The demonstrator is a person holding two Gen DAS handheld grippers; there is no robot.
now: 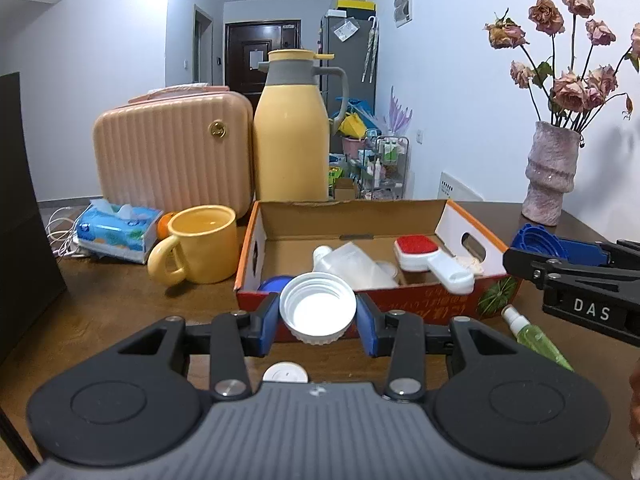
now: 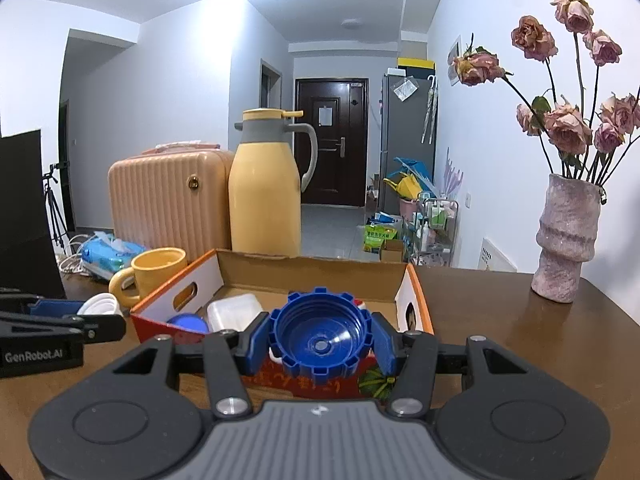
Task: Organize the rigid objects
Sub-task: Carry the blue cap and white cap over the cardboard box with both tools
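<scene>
Two grippers hang over a dark brown wooden table (image 1: pixel 120 300) in a white-walled room; a hallway in the upper middle of both views runs back to a dark door (image 2: pixel 331 140) and a grey fridge (image 2: pixel 408 136).

At centre of the left wrist view an open cardboard box (image 1: pixel 360 216) with orange rims sits on the table. Inside lie a red-and-white brush (image 1: pixel 432 258), a clear bag (image 1: pixel 352 260) and a blue lid (image 1: pixel 274 282). Left of it stands a yellow mug (image 1: pixel 204 248), with a tissue pack (image 1: pixel 116 228) beyond; behind are a ribbed pink case (image 1: pixel 172 152) and a yellow jug (image 1: pixel 294 132). At right, a pink vase (image 1: pixel 552 172) holds dried roses, and a green spray bottle (image 1: pixel 536 336) lies at lower right.

The left gripper (image 1: pixel 318 314) pinches a white cap (image 1: pixel 318 310) between its blue pads, at lower centre just before the box's near wall. The cap is round, threaded and ribbed at the rim; its open side faces the camera and tilts up.

The right gripper (image 2: pixel 320 344) pinches a blue cap (image 2: pixel 320 336) at the centre of its own view, over the box's near wall. This one is wider, with a notched rim and a funnel-like inside, its open side also facing the camera.
</scene>
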